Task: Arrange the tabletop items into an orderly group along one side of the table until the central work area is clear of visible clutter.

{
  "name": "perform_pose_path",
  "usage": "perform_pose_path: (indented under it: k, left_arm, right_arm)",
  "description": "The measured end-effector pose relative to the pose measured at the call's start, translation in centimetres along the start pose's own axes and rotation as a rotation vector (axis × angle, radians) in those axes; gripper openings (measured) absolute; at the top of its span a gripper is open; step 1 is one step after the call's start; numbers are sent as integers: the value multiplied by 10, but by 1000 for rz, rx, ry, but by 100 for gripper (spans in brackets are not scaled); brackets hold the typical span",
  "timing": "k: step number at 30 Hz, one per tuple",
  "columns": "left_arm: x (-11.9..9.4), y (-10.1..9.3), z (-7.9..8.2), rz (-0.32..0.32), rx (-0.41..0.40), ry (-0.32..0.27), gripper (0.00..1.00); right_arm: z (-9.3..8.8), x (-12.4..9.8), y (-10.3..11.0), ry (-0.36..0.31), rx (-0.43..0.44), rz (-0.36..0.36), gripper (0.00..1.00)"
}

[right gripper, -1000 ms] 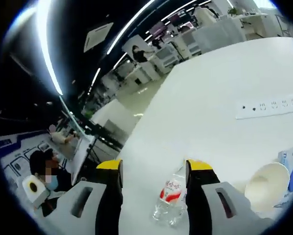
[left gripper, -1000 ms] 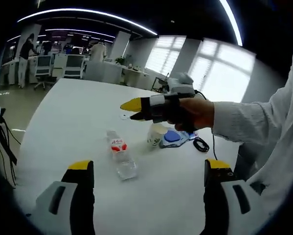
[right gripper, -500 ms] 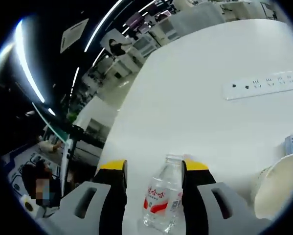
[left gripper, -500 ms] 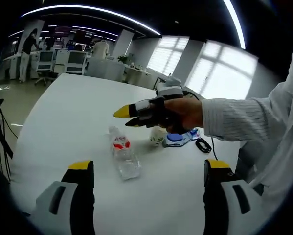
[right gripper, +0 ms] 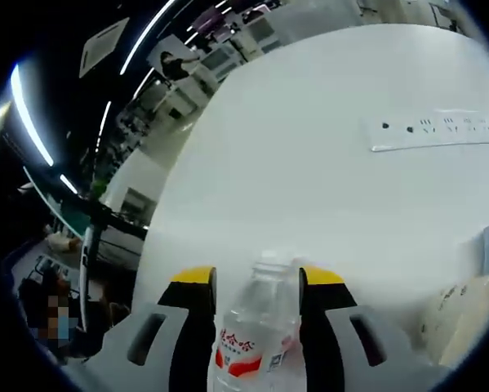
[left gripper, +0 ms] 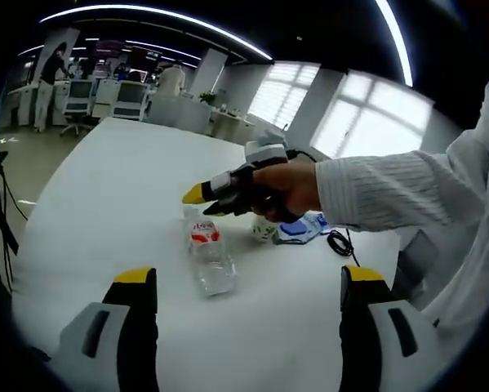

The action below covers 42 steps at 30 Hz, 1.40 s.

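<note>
A clear water bottle (left gripper: 207,255) with a red label lies on its side on the white table (left gripper: 105,188). My right gripper (left gripper: 198,198), held in a hand with a striped sleeve, reaches in from the right over the bottle's cap end. In the right gripper view the bottle (right gripper: 252,343) fills the gap of my right gripper (right gripper: 258,278); the jaws stand close on either side of it, and contact cannot be made out. My left gripper (left gripper: 248,278) is wide open with nothing in it, on the near side of the bottle.
A paper cup (left gripper: 264,229) lies tipped beside a blue and white packet (left gripper: 297,229) and a black cable coil (left gripper: 335,241). A white power strip (right gripper: 432,131) lies further along the table (right gripper: 309,163). The cup (right gripper: 464,318) is right of the bottle. Office desks and people stand far behind.
My right gripper has moved down and forward onto the bottle, whose neck now sits deeper between the jaws; the gap looks narrower. The left gripper stays open and the bottle still lies there.
</note>
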<state>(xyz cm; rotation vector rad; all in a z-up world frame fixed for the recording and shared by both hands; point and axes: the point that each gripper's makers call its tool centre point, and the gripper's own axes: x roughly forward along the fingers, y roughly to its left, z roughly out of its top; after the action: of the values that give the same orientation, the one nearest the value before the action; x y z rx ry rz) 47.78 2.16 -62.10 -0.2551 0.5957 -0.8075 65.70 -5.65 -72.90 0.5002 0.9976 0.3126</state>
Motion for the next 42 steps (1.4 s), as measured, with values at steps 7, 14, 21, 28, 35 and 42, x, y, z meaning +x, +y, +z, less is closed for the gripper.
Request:
perform_pose_path:
  k: [7,14,21,28,35,42]
  left_arm:
    - [-2,3,-4,8,-13,-6,96]
    - [-4,5,-7,16,-19,-12,95]
    - [-3,9,-9,23,-33,-19,95]
    - [3,9,-5,19,-30,-22,94]
    - [6,11,-6,17,-28,-18,93]
    - [18,13,-1,-5,-22,-17,91]
  right_arm:
    - [-4,15,-7,32,-1,-34,36]
    - [-3,23,-7,40,24,-29,28]
    - [-5,24,-9,58,34,-27,23]
    - [-7,21,-5,56,53,-20,20]
    - [-4,17,3,34,19,1,19]
    - [1,1,14,-16,-46,37,19]
